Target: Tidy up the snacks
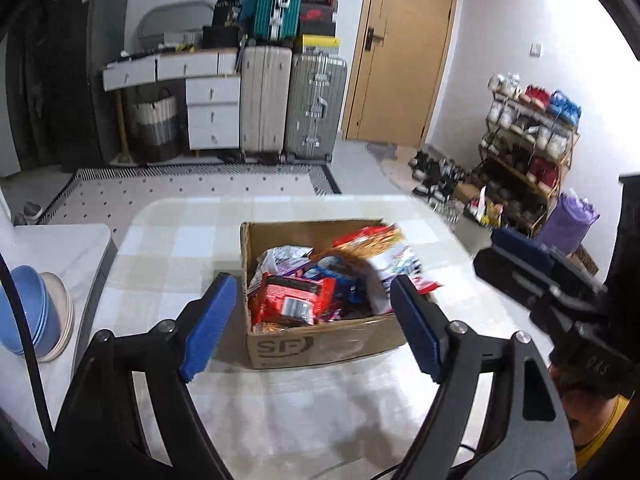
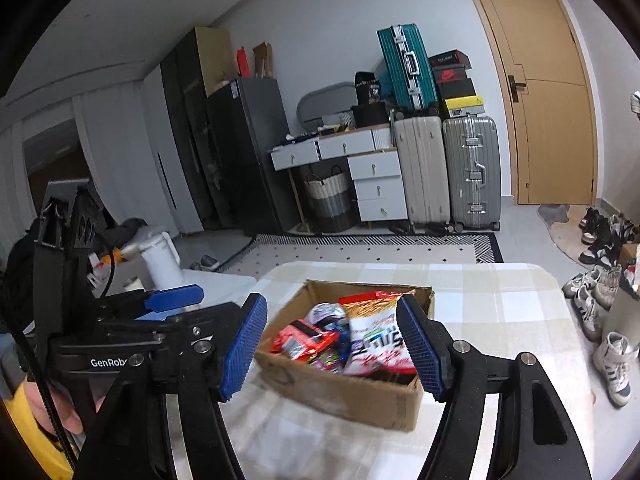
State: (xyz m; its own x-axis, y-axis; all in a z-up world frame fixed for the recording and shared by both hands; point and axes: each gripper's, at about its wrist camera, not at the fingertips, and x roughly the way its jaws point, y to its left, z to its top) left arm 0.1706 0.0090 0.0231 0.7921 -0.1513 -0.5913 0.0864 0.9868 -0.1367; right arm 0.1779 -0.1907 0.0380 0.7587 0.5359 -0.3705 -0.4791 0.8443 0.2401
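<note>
Table: a rounded table under a cream-and-beige checked cloth (image 1: 168, 248) fills the foreground in both views, with a patterned rug beyond it.
Suitcases: a beige hard-shell case (image 2: 420, 168) and a silver ribbed case (image 2: 472, 168) stand side by side against the far wall, a teal case (image 2: 404, 66) leaning on top.
Box: an open brown cardboard box with a printed logo on its near side (image 1: 320, 346) sits on the cloth near the middle of the table.
Snacks: the box is full of loose packets, among them a red foil packet (image 1: 294, 300) toward its near left and a white pouch with dark lettering (image 2: 372, 340), lying under a red-and-gold bag; all are inside the box.
Left gripper: black arms with blue ribbed pads (image 1: 306, 322), held above the table short of the box, jaws spread apart with nothing between the pads.
Right gripper: same build (image 2: 332, 346), jaws parted and empty, the box seen through the gap.
Bowls: a stack of blue and cream bowls (image 1: 36, 312) rests on a white side surface left of the table.
</note>
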